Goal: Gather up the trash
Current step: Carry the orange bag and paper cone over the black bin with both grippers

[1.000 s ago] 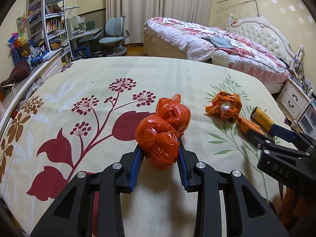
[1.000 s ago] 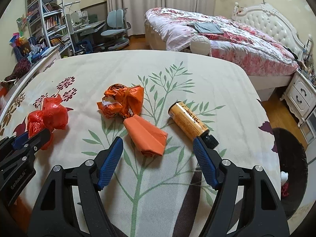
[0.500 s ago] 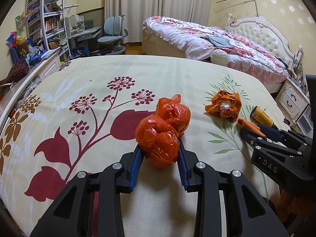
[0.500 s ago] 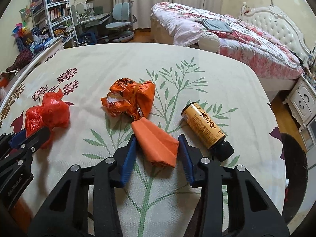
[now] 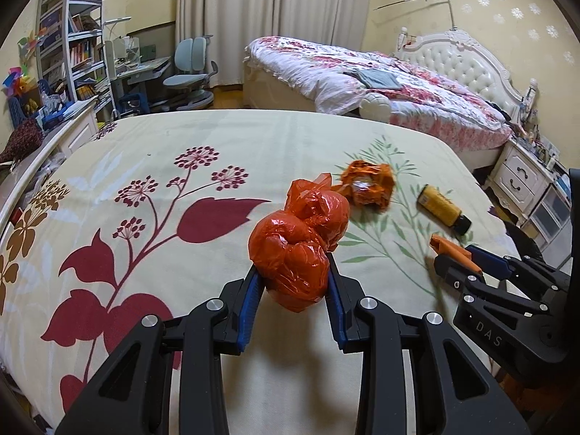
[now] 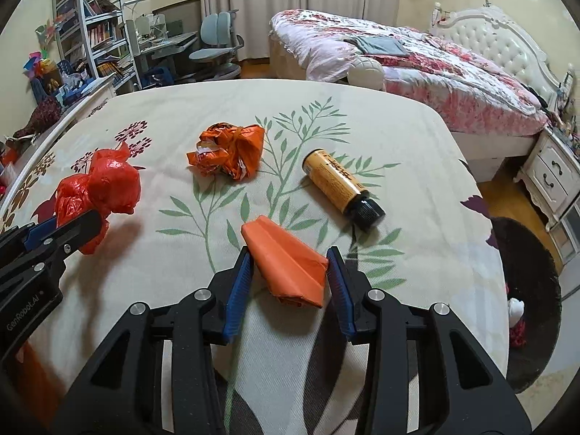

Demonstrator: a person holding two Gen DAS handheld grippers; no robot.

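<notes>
Floral bedspread [image 6: 362, 137]; fingers [image 5: 250, 301] clamping crinkled red bag [image 5: 297, 250], fingers [image 6: 237, 290] pinching folded orange paper [image 6: 290, 264].

Pretty clearly a bedroom in someone's home, lived-in and a bit cluttered. There's a big bed [image 5: 391, 83] with a white tufted headboard [image 5: 467, 61] and a pink floral quilt, plus a white nightstand [image 5: 522, 177] beside it with little things piled on top. Over on the left you get a study corner: a tall white bookshelf [image 5: 76, 40] stuffed with books, a desk [image 5: 145, 69] with a lamp, and a pale blue swivel chair [image 5: 190, 72]. Long cream curtains [image 5: 272, 18] cover the far wall, and the wallpaper is yellow with white flower dots. The near surface is covered in a cream flower-print cloth [image 5: 163, 188].
</notes>
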